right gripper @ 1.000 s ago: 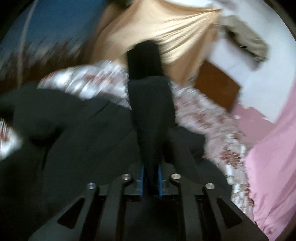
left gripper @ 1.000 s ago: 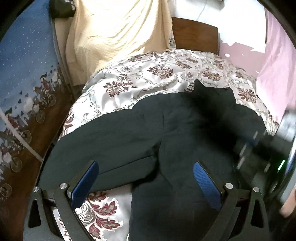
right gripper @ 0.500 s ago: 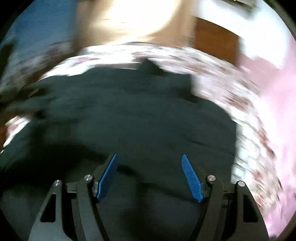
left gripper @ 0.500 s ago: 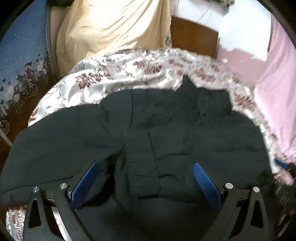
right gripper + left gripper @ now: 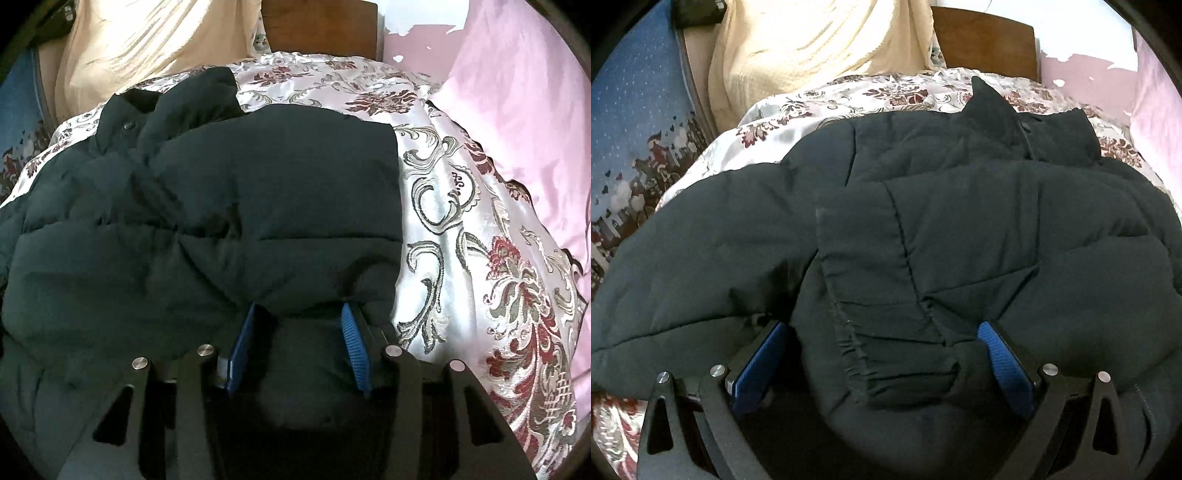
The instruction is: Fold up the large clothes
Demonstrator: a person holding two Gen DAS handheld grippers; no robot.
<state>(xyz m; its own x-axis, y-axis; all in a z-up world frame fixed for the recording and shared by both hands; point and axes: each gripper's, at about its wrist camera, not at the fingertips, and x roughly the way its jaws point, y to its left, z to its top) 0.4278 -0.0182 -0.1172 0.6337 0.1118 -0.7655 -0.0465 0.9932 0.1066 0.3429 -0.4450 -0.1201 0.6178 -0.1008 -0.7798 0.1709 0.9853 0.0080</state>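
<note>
Hovering over the black puffer jacket (image 5: pixel 960 229) on the floral bedspread (image 5: pixel 461 229), your left gripper (image 5: pixel 882 350) gapes around its cuff; your right gripper (image 5: pixel 295 332), just narrowing, straddles the hem bulge, collar at twelve o'clock.

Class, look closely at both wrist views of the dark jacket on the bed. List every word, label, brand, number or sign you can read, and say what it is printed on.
None can be read.
Dark jacket: no label, brand or number shows.
Floral bedspread: one small dark mark among the scrolls in the right wrist view might be lettering, too small to read.
Blue patterned fabric: pictures only, no words.
Pink fabric and cream blanket: plain.
</note>
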